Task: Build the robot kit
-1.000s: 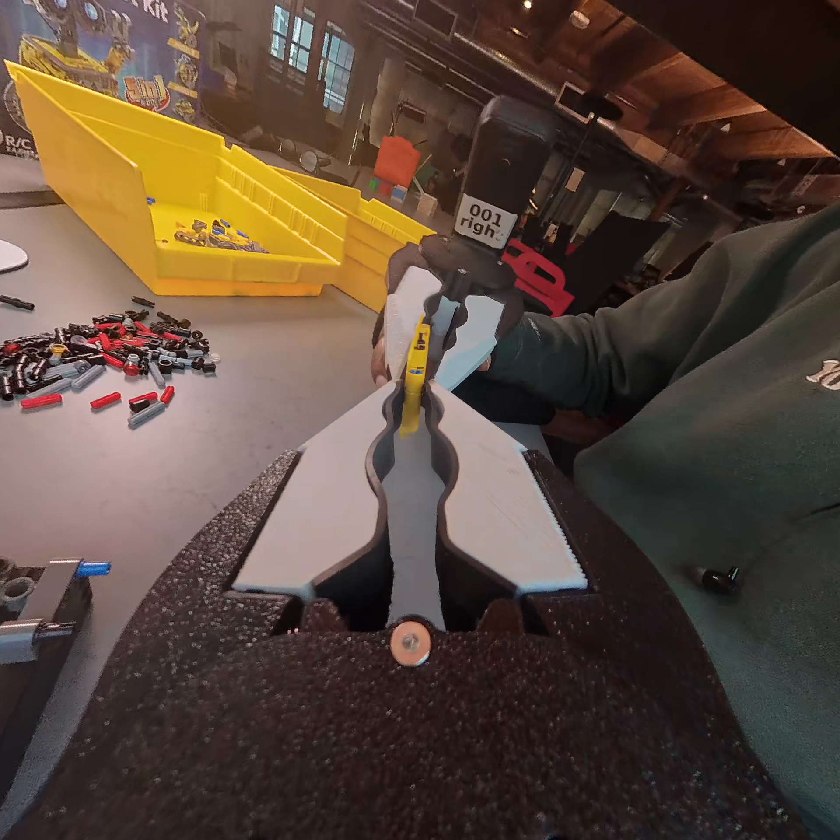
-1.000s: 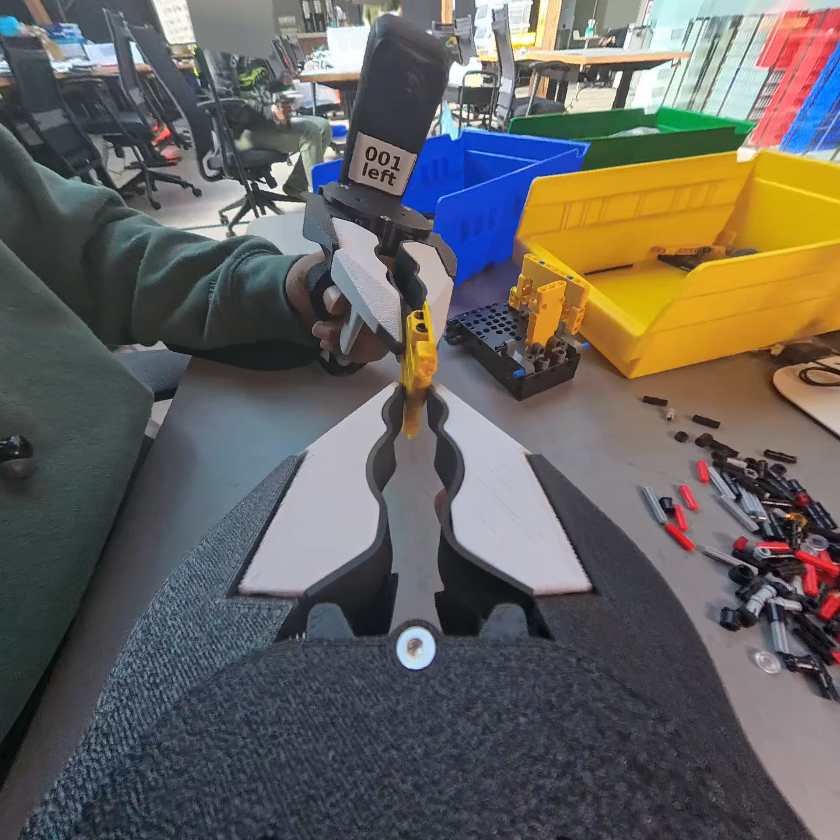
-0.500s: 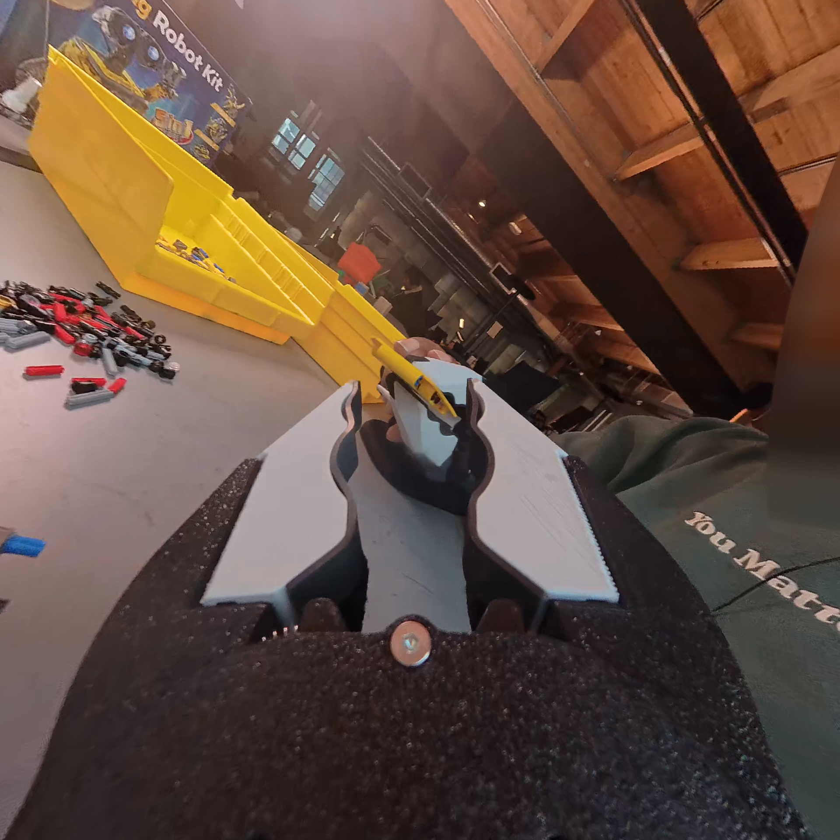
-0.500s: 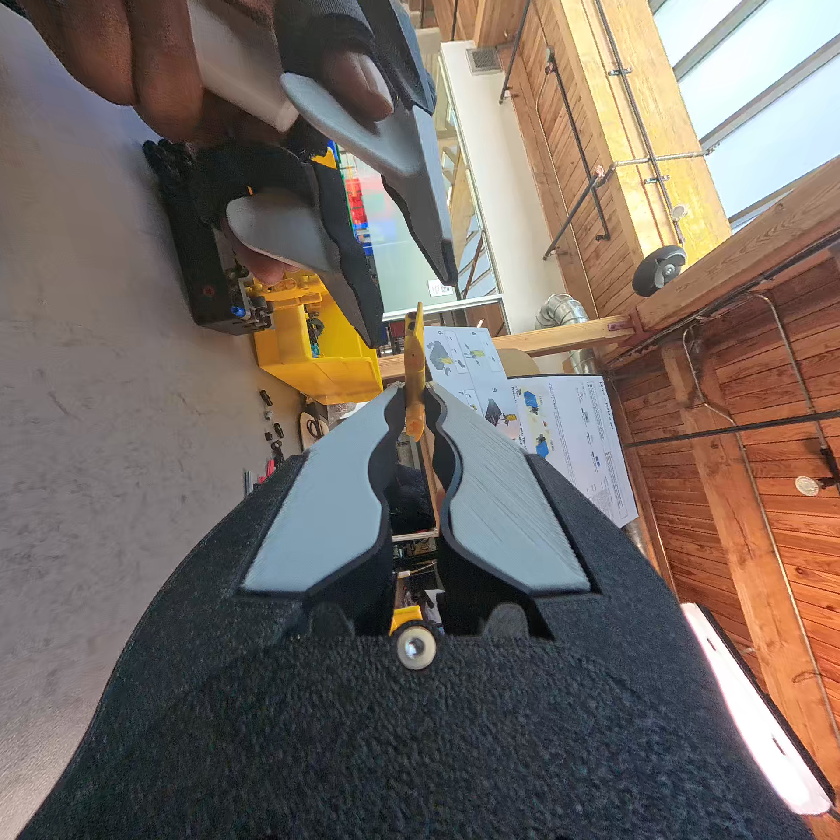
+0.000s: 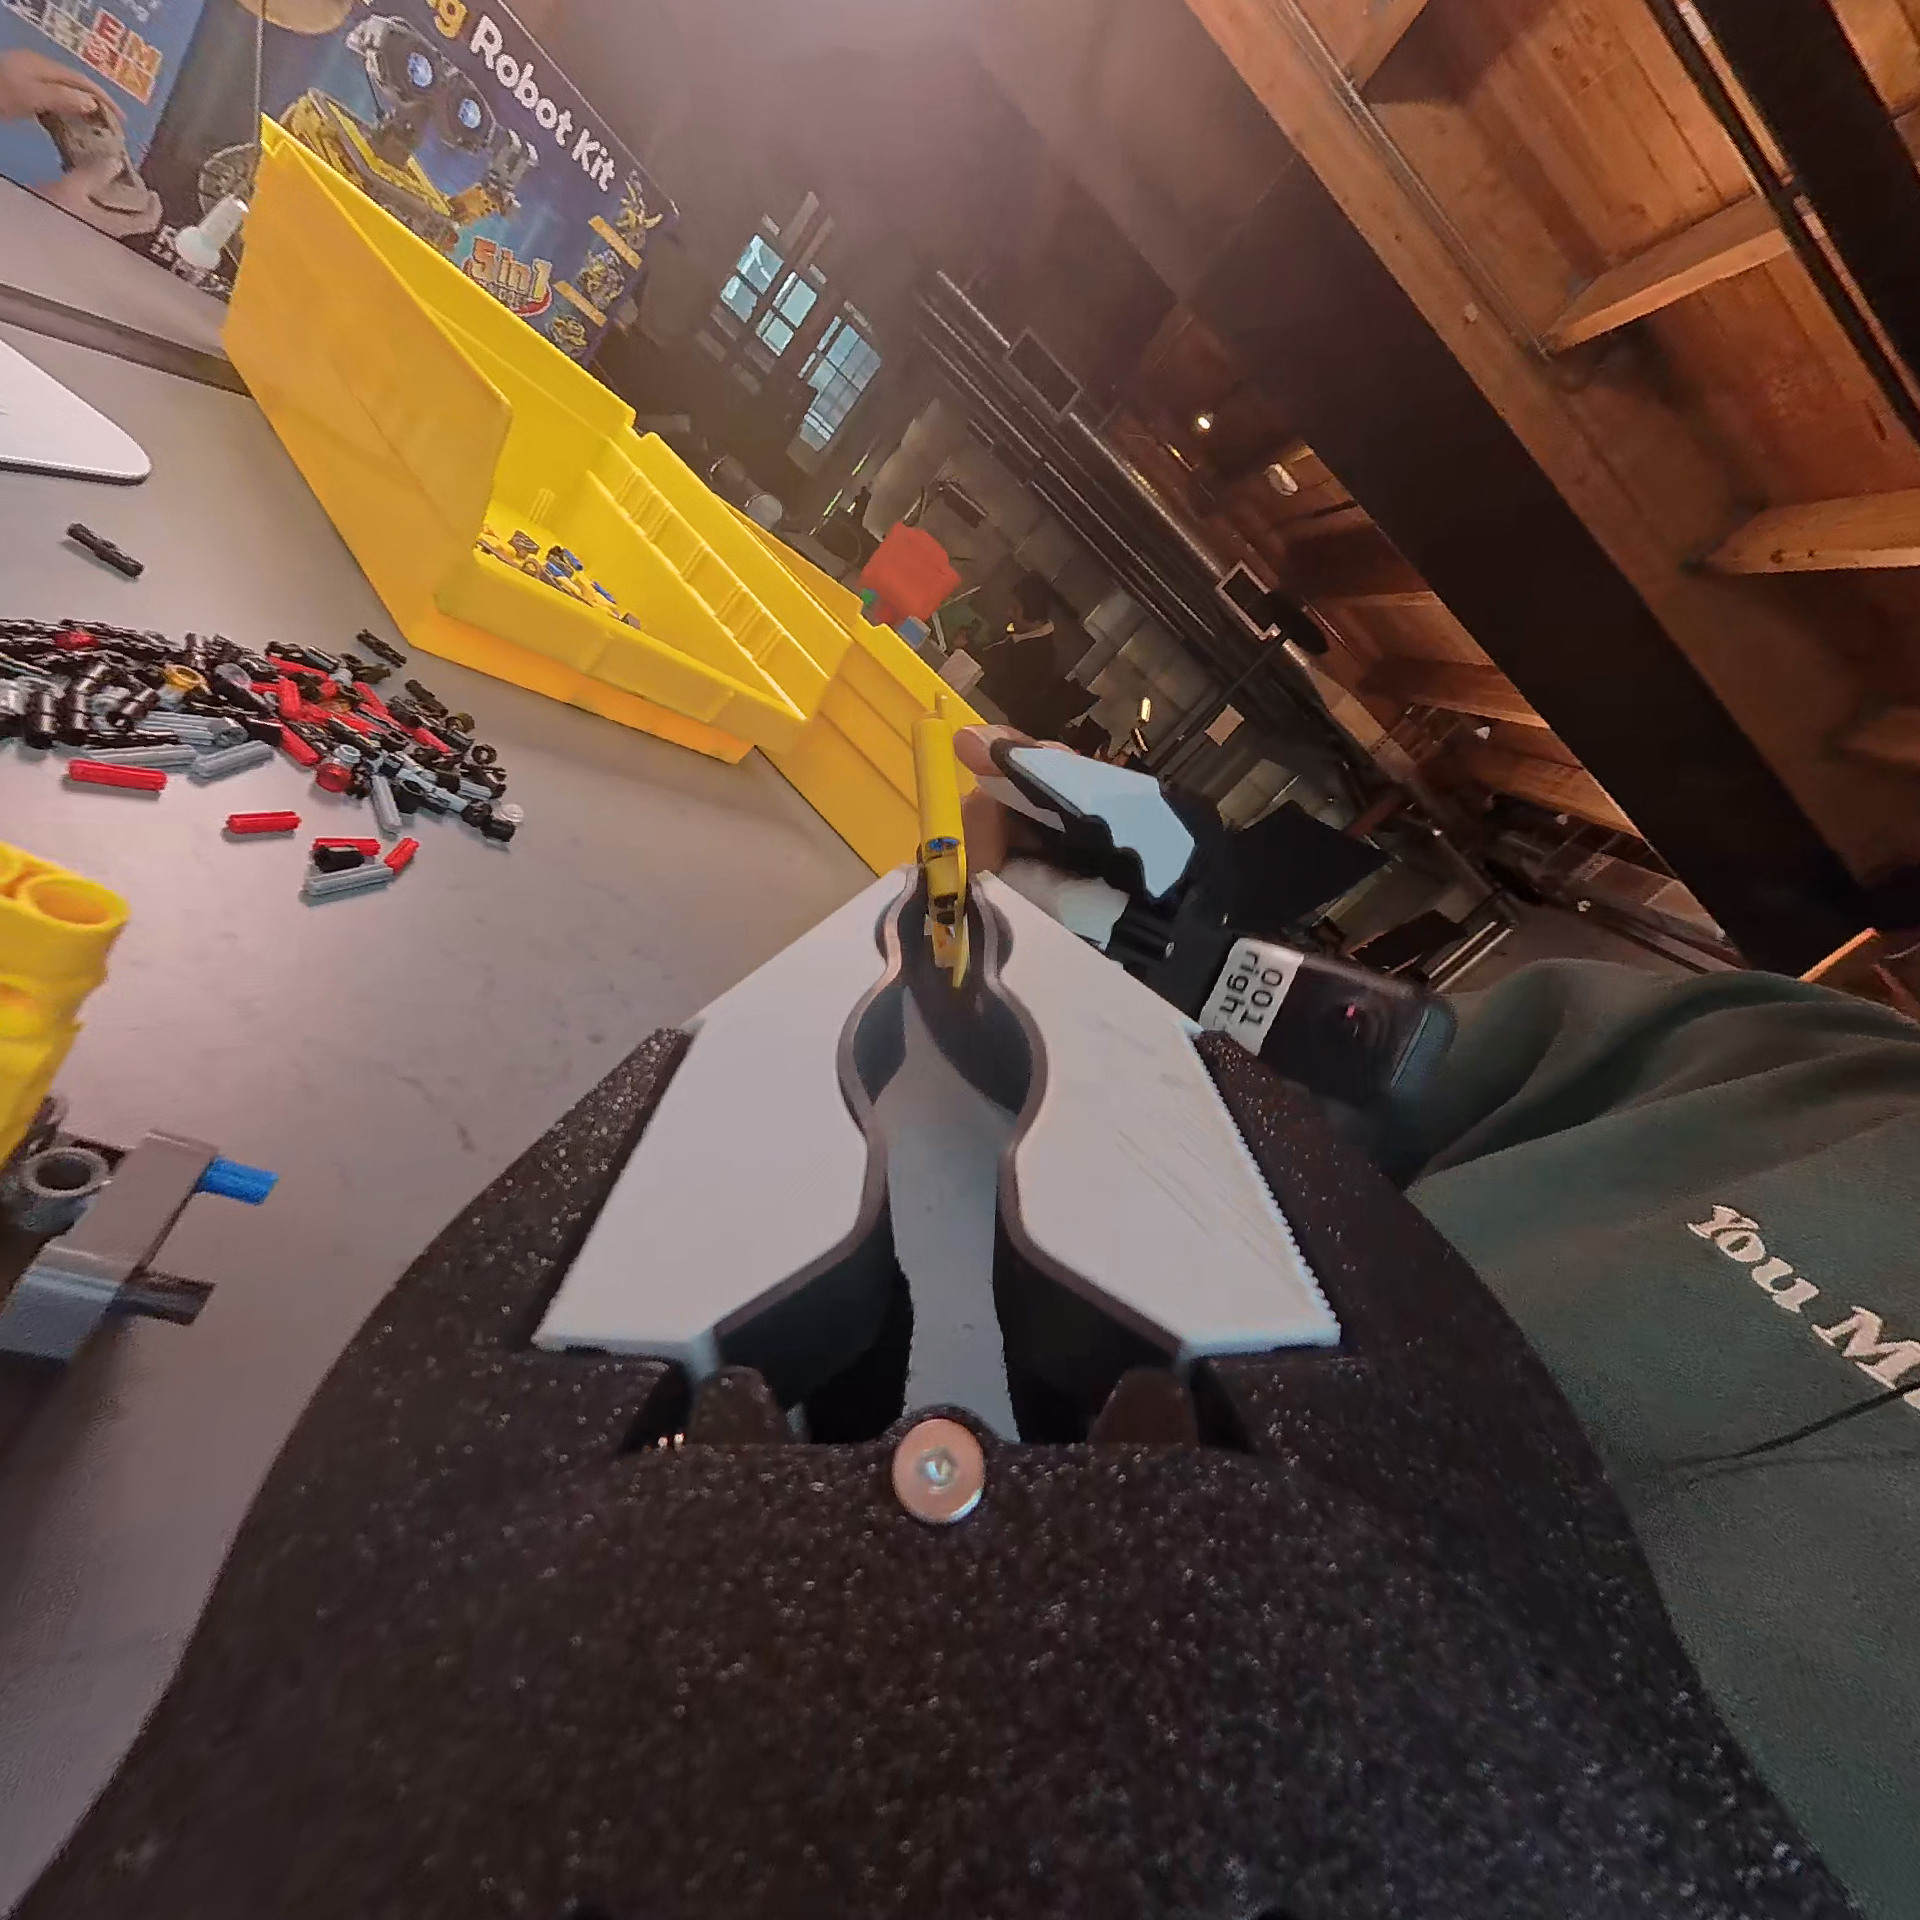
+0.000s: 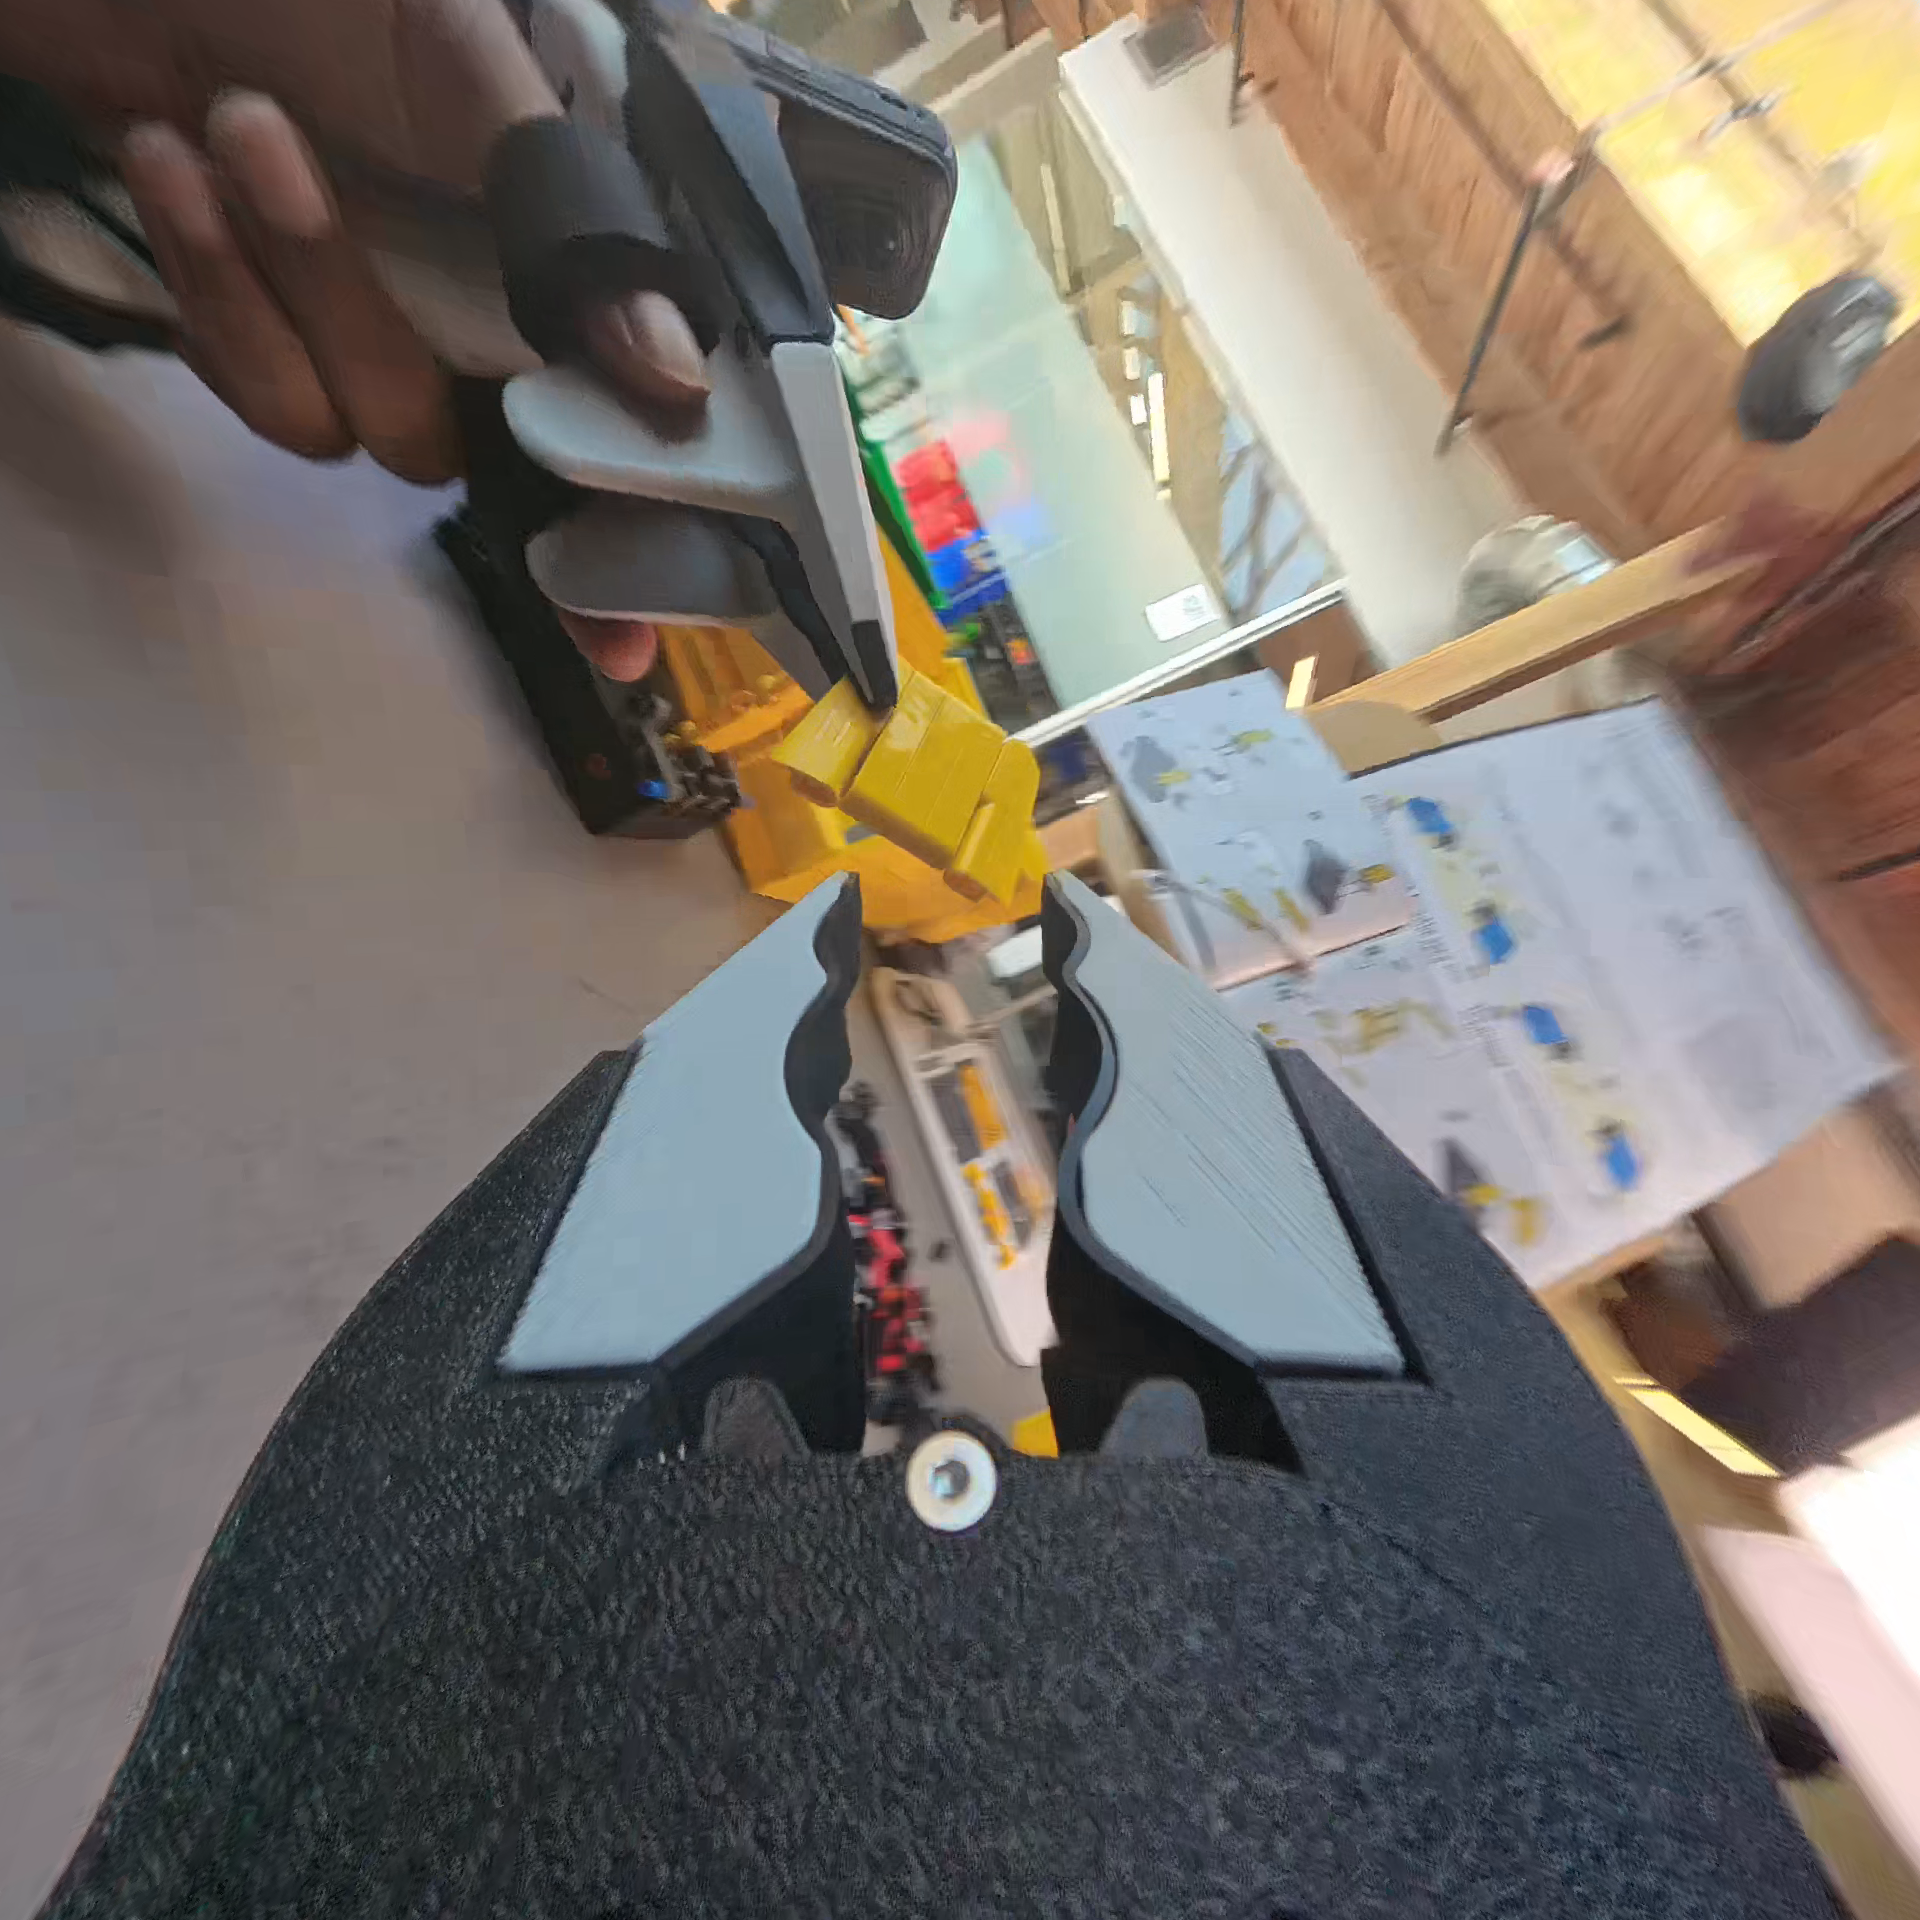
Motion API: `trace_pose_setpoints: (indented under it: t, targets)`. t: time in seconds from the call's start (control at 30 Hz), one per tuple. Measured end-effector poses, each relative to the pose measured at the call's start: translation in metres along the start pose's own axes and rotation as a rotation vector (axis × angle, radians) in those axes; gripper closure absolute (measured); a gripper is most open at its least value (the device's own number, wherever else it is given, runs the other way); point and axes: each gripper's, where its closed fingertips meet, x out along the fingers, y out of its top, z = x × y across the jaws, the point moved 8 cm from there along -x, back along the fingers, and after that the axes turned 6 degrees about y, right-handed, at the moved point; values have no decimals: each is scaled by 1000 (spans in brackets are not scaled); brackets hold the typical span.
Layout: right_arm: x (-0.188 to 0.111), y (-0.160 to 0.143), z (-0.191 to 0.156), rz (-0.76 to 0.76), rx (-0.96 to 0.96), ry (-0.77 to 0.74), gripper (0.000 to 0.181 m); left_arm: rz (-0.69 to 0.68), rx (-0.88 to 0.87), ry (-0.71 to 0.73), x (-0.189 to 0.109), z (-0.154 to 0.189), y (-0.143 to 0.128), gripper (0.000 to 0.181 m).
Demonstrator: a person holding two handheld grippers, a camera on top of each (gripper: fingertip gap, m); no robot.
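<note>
The left gripper (image 5: 943, 902) is tilted, its fingers (image 5: 769, 1091) pressed together at the tips and pinching a yellow brick piece (image 5: 940, 831). The right gripper (image 6: 951, 904) has its fingers (image 6: 717, 1132) spread apart, holding nothing, tips just below that piece. A bare hand (image 6: 312, 239) grips the left gripper's handle above the table (image 6: 208, 935); a green sleeve (image 5: 1662, 1091) covers the right arm.

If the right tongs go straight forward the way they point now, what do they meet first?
Probably the yellow brick piece, held by the left tongs just beyond the open right tongs. It sits nearly between their tips, though depth is unclear.
</note>
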Motion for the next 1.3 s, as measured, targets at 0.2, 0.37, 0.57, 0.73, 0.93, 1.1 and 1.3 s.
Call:
trace_pose_setpoints:
  t: [0.2, 0.37, 0.57, 0.73, 0.93, 1.1, 1.3]
  targets:
    - [-5, -17, 20, 262, 1046, 504, 119, -106, 176, 23, 4, 9, -7, 175]
    - [-11, -26, 32, 327, 1221, 536, 125, -137, 222, -15, 11, 17, -13, 175]
    - [-7, -26, 27, 300, 1260, 577, 135, -128, 280, -17, 13, 15, -9, 175]
    - [-3, -33, 25, 266, 1284, 567, 157, -195, 292, -24, 20, 4, -7, 175]
    - [0, -39, 22, 231, 1315, 575, 175, -162, 239, -46, 19, -2, -3, 175]
    - [2, -39, 18, 242, 1364, 603, 176, -133, 225, -22, 15, 0, -2, 175]
    - [4, -43, 15, 212, 1411, 624, 177, -162, 201, 54, 15, -5, -5, 174]
